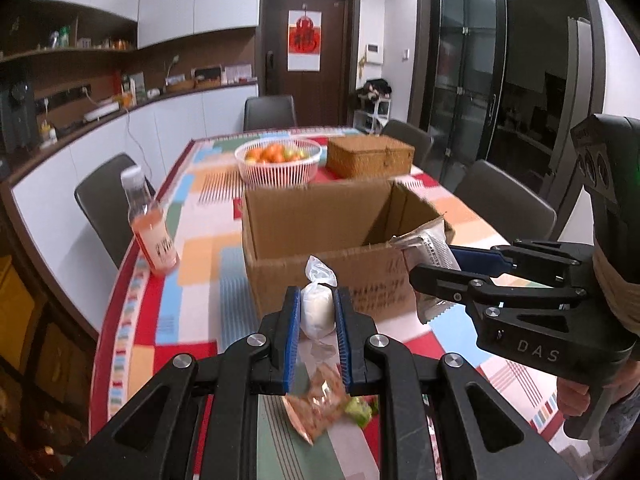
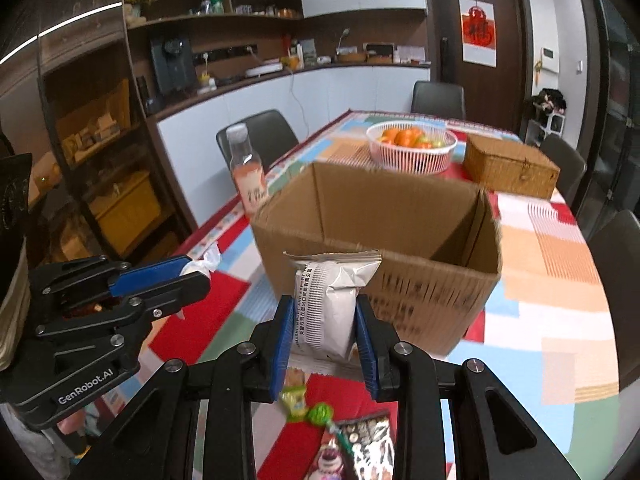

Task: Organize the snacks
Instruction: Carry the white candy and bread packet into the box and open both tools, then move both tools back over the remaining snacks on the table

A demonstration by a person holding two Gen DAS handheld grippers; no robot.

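Cardboard makes up the open box (image 1: 320,240) standing on the patterned tablecloth (image 1: 200,248), flaps up, its inside bare where it shows. Just in front of its near wall both grippers hang above the table, each with a snack. The left gripper (image 1: 318,312) is clamped on a small white sweet (image 1: 318,308) in a clear twisted wrapper, the blue pads (image 1: 293,320) pressed against its sides. The right gripper (image 2: 323,332) is clamped on a silver-white packet (image 2: 332,308) with printed text down one edge; the packet stands upright between the pads, its crimped top level with the box rim. In the left view that packet sits against the box's near right corner.

Below the grippers, more snacks lie on the cloth: an orange-pink pouch (image 1: 320,396), a green sweet (image 2: 320,414) and a dark printed packet (image 2: 368,444). A pink drink bottle (image 1: 150,224) stands left of the box. Behind the box are a white basket of oranges (image 1: 278,160) and a wicker case (image 1: 370,156), side by side.
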